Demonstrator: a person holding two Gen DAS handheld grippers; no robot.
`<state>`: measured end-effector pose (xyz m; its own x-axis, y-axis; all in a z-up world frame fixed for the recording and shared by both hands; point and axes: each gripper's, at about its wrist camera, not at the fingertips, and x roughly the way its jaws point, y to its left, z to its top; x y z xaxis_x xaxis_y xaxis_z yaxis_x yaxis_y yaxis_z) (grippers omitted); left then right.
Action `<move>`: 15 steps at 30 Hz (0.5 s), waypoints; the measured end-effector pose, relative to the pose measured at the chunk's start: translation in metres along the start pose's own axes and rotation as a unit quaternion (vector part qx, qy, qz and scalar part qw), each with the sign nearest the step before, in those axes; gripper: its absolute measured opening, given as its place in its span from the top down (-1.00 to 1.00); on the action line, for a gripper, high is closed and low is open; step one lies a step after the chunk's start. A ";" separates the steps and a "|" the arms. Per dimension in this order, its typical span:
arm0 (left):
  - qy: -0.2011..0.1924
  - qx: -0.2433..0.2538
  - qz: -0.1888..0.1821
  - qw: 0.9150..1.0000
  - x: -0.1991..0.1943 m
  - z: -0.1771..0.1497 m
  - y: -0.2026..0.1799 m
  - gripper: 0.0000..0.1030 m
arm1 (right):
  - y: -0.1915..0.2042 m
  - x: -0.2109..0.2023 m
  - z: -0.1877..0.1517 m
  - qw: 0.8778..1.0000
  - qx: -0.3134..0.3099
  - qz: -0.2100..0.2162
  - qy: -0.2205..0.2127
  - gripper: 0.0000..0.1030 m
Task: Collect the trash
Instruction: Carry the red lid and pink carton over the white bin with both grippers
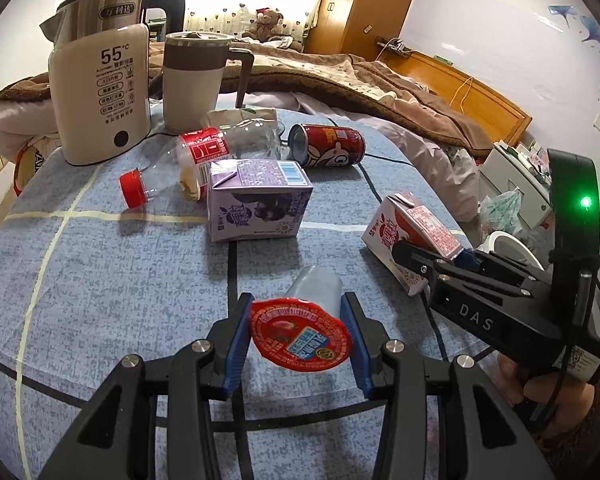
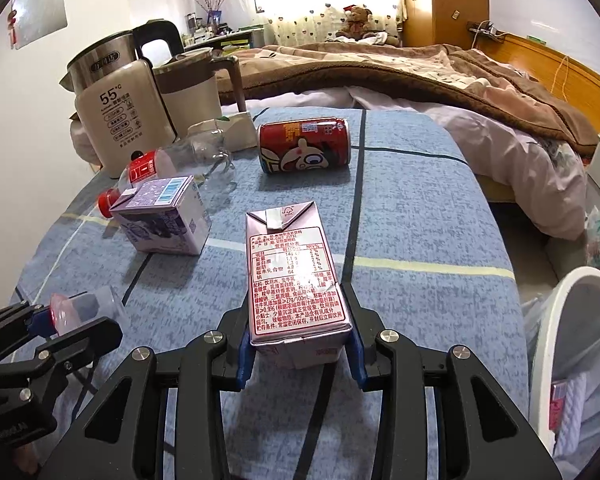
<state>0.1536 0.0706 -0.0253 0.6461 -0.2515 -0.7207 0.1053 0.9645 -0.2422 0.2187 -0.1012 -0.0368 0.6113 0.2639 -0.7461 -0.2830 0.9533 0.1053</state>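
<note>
Left gripper [image 1: 296, 336] had its fingers [image 1: 236, 344] clamped on a clear cup [image 1: 300, 320] with a red foil lid, near the counter's [image 1: 100, 280] front edge; whether it was lifted off the cloth can't be told.

Right gripper [image 2: 298, 340] had narrowed on the pink carton [image 2: 296, 280], fingers [image 2: 246, 354] against both of its sides at the near end. Carton looked to lie on the counter by the right edge, not yet lifted.

Bin [image 2: 572, 344], white-rimmed with a liner, sat just off the right edge. A bit of red packaging showed inside, so some trash may already be in; can't confirm more.

Left on the counter:
- purple carton [image 1: 256, 200], middle
- red can [image 1: 328, 146] on its side, toward the back
- clear bottle [image 1: 180, 168] with red cap, left of the purple carton
- a second clear bottle [image 1: 252, 132], behind it

Kettle [image 1: 100, 92] and mug [image 1: 196, 80] at the back-left corner aren't trash.

Judgement: early-to-mid. Two pieces gripped, neither binned; four pieces to go.
</note>
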 end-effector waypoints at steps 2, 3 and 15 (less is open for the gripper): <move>-0.004 0.004 0.005 1.000 -0.003 0.000 -0.003 0.12 | -0.001 -0.005 -0.002 1.000 0.001 0.000 -0.001 0.26; -0.005 0.004 0.006 1.000 -0.004 0.000 -0.004 0.12 | -0.001 -0.008 -0.004 1.000 0.002 0.000 -0.002 0.26; -0.022 0.032 -0.004 0.999 -0.016 0.001 -0.037 0.12 | -0.017 -0.047 -0.018 0.999 0.026 -0.001 -0.029 0.26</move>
<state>0.1400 0.0394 -0.0042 0.6770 -0.2560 -0.6900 0.1569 0.9662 -0.2045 0.1815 -0.1330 -0.0150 0.6541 0.2695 -0.7068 -0.2443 0.9596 0.1398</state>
